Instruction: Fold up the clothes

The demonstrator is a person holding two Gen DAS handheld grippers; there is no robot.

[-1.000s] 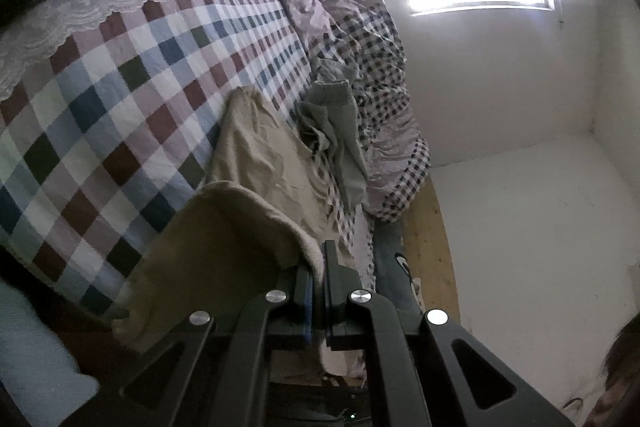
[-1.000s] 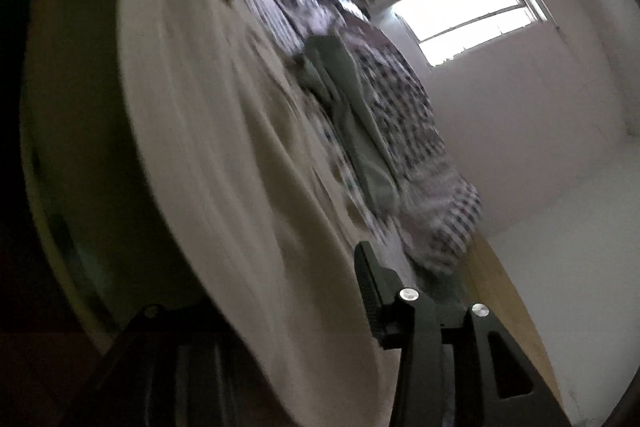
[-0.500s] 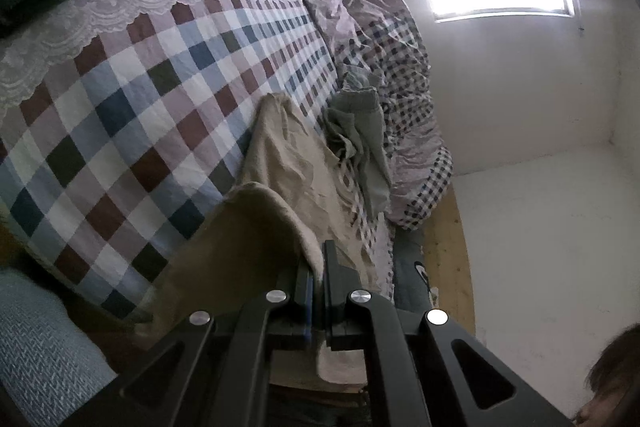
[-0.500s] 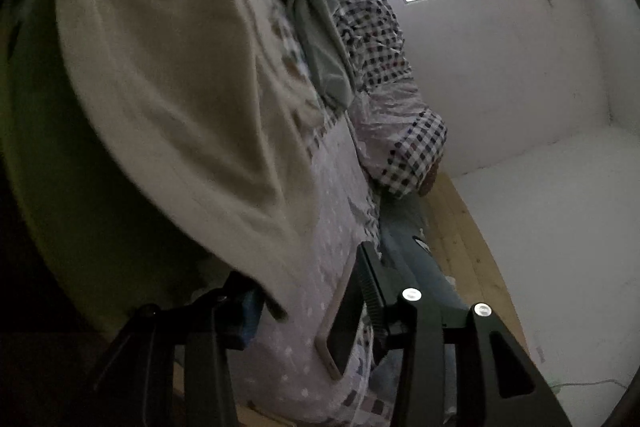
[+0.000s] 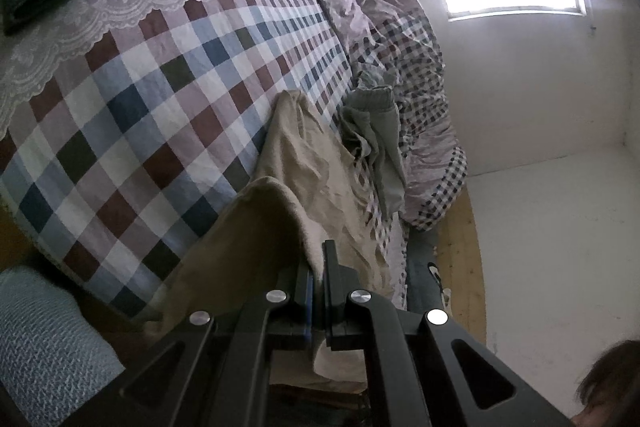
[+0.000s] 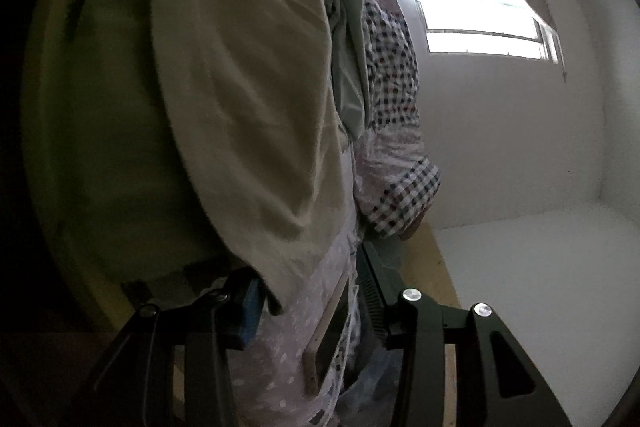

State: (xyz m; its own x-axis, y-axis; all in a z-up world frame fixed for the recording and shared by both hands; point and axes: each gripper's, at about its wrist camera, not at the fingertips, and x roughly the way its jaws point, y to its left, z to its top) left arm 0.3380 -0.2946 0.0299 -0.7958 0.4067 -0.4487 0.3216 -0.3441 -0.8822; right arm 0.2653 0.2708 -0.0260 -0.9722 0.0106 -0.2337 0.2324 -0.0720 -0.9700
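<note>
Left gripper [image 5: 318,269]: jaws clamped on beige garment [image 5: 304,163] edge. Right gripper [image 6: 312,291]: jaws apart, beige cloth at 10 o'clock

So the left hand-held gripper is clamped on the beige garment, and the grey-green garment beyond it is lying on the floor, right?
Not quite. The left hand-held gripper is clamped on the beige garment, but the grey-green garment lies on the bed, not the floor. The left wrist view shows it.
</note>
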